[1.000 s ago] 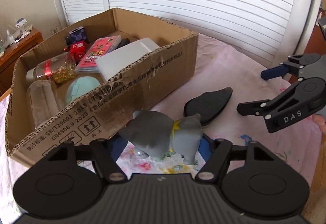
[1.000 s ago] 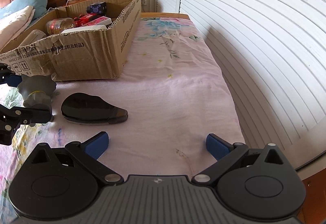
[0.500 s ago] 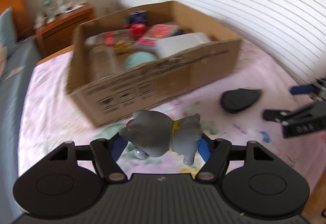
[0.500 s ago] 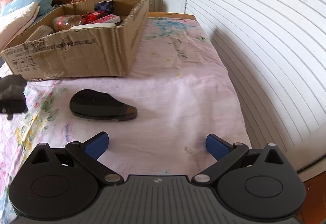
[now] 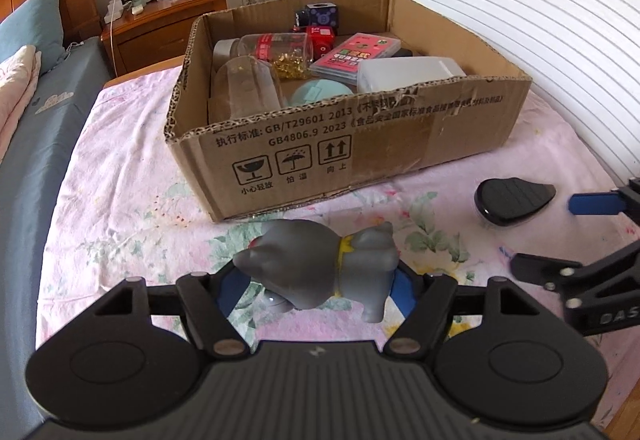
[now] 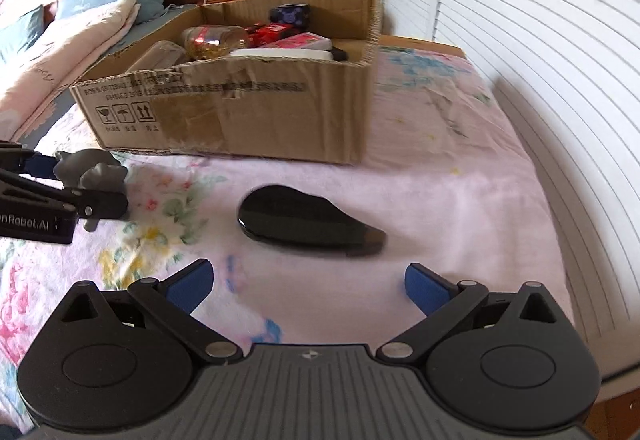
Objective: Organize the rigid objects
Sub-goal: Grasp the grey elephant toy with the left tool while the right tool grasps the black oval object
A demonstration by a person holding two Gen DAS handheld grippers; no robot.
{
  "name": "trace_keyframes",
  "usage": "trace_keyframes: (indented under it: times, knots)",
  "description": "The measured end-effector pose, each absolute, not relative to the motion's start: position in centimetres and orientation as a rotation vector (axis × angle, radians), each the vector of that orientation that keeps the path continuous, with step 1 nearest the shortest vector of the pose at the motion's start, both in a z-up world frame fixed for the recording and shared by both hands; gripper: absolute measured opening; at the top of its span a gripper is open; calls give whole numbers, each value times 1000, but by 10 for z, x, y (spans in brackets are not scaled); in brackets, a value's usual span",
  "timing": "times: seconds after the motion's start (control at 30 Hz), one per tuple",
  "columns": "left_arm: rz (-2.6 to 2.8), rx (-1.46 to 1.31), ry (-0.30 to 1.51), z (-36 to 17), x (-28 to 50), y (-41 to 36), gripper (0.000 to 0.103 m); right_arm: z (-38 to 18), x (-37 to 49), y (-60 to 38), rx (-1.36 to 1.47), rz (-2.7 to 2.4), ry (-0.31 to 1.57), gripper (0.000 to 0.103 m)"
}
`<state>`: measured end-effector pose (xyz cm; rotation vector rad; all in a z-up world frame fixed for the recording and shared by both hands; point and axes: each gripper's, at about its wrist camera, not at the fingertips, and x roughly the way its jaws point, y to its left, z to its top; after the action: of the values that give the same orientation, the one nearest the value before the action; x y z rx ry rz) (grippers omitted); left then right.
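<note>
Left gripper (image 5: pixel 318 280) clenched on the grey toy animal (image 5: pixel 320 272), blue pads pressing head end and rump; the jaws have just been opening a touch, toy between them and not dropped. Toy hangs above the flowered bedsheet (image 5: pixel 132 200), just short of the near wall of the cardboard box (image 5: pixel 360 144). Box holds jars, a red case, a white container, a teal lid; the free gap looks to be the near side behind the printed wall. Judgement: lift the toy clear of the torn rim before carrying it over, release low so it does not knock the clear jar (image 5: pixel 244 88). Left gripper pitches steeply down toward the box front. Right gripper (image 6: pixel 310 282) stands released, nothing between its pads, angled down at the black case (image 6: pixel 308 220) lying flat on the sheet just ahead, apart from the box.
</note>
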<state>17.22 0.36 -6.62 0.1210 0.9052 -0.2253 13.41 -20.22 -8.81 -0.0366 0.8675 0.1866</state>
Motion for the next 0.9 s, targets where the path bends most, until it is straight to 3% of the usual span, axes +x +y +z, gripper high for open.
trace_keyframes:
  times: [0.3,0.5,0.9]
  knots:
    - [-232,108,895,-66,172,5,72,-91,161,-178,-67,224,848,103]
    - [-249,124,869,-65,170,7,82,-94,164,-180,-116,201,825,103]
    - [-283,160,854,-69,167,6,88,-96,175,-198,-150,303,801,103]
